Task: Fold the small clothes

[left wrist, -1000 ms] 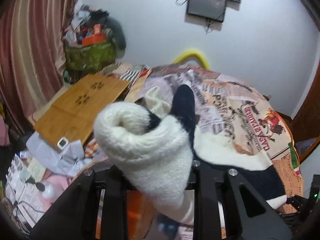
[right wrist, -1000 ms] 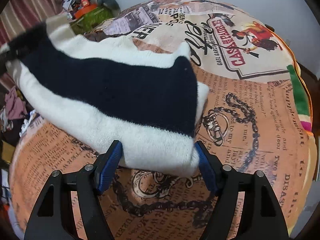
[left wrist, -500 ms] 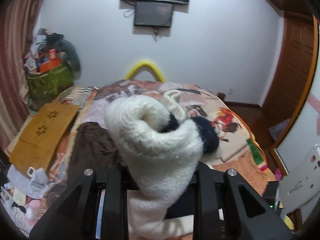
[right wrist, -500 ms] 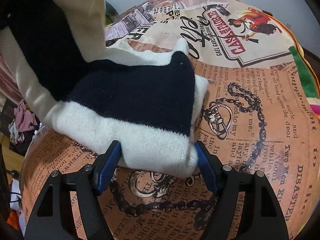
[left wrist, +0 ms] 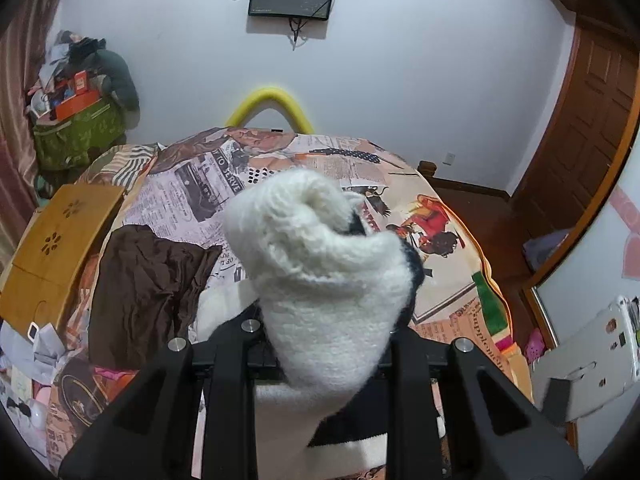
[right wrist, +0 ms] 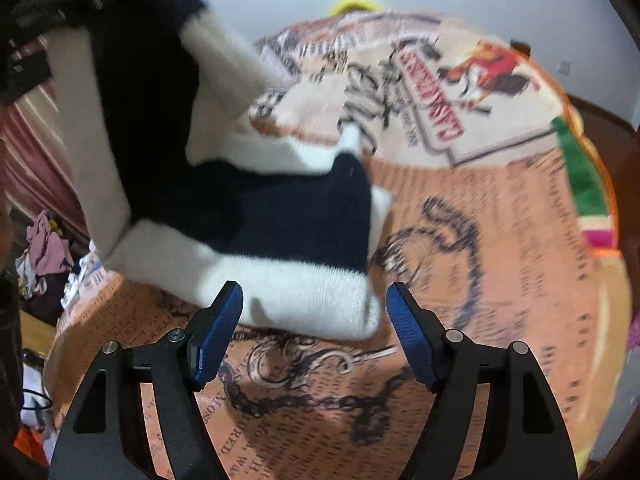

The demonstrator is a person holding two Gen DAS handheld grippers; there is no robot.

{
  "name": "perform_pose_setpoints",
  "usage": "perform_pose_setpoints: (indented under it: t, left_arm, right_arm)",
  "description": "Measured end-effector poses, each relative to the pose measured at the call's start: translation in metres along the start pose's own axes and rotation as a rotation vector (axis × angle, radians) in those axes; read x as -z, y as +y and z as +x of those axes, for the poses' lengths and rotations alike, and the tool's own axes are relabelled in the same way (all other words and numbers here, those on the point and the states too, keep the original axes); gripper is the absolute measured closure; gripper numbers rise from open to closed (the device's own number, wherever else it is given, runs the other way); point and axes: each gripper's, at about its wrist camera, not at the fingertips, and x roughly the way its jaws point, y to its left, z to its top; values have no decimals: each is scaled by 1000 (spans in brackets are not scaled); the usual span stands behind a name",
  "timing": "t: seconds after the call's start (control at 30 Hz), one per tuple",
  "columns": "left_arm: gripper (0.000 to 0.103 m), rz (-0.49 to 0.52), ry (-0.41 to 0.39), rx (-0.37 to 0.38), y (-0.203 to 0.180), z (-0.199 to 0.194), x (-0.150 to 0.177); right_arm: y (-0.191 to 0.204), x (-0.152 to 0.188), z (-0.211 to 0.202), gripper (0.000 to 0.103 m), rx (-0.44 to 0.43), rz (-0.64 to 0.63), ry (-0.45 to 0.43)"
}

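Knitwear fills the left gripper (left wrist: 326,344), clamped on a bunched end of the white-and-navy sweater (right wrist: 256,216) lifted off the printed bedspread (right wrist: 500,240), while the right gripper (right wrist: 314,336) hangs wide, blue pads clear of the folded hem, a brown garment (left wrist: 148,280) beyond.

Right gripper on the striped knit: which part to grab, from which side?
Take the white hem of the knit, the nearest thick folded edge lying flat on the bedspread, straight ahead from the near side. The right gripper already stands open just short of it; the left gripper holds the other end up.
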Motion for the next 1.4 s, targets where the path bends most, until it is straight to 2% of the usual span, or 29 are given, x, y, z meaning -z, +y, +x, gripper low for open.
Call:
perform_pose_setpoints:
  t: [0.2,0.43,0.67,0.8,1.07,1.27,1.4]
  left_arm:
    - [80,68,31,6,-22,14,13]
    - [80,124,85,46,-36,21,24]
    - [80,123,126,104,-37,24,31]
    - [79,126,188,147,-44,35,42]
    - [77,202,358,132,-77,88,93]
    - [65,295,366,92,-97,88,119]
    - [36,240,404,156,-91,85,116]
  right_arm:
    - [-2,-32,-11,31,-10,-16,-37]
    - [-1,-82,14,32,-72,-44,-21]
    - [-16,-116,16,32,-3,-2,-121]
    - [-26,-116,15,32,56,-8,-153]
    - [-58,-75,28,32,128,0,-28]
    - [-75,-52,19,32,174,5,4]
    - [-78,-40,6,32,187,4,4]
